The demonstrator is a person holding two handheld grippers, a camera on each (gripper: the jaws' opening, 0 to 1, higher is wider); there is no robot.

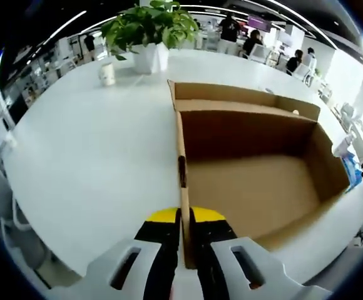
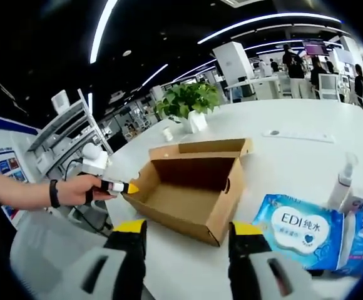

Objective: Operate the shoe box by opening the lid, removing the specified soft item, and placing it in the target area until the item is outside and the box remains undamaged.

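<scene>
Shoe box (image 2: 191, 190): brown cardboard, lid flap folded back on the far side, standing open on the white table (image 2: 294, 156). Interior visible in both views down to a bare cardboard floor (image 1: 256, 187); no soft item seen inside.

Blue soft pack (image 2: 299, 230), printed "EDI", lies flat on the table just beside the box's short end wall, on the right gripper's side. Judged to be the specified soft item, already outside the box; cannot confirm that this spot is the target area. A white pump bottle (image 2: 341, 184) stands just behind the pack.

Left gripper (image 1: 184, 219): jaws closed down onto the box's side wall, yellow tips either side of the cardboard edge, so it pins the box. In the right gripper view it shows at the box's far-left corner (image 2: 122, 187), held by the person's hand (image 2: 81, 189).

Right gripper (image 2: 184, 234): jaws spread wide, nothing between them, hovering on the near side of the box, apart from it.

Key relation: box's long axis runs from the left gripper's corner toward the pack; the pack lies below and right of the right gripper's jaws, so the right gripper is clearly the nearer one for any further handling.

Outward: potted plant (image 2: 194, 103) and small white cup (image 1: 107, 73) further along the table; office background
</scene>
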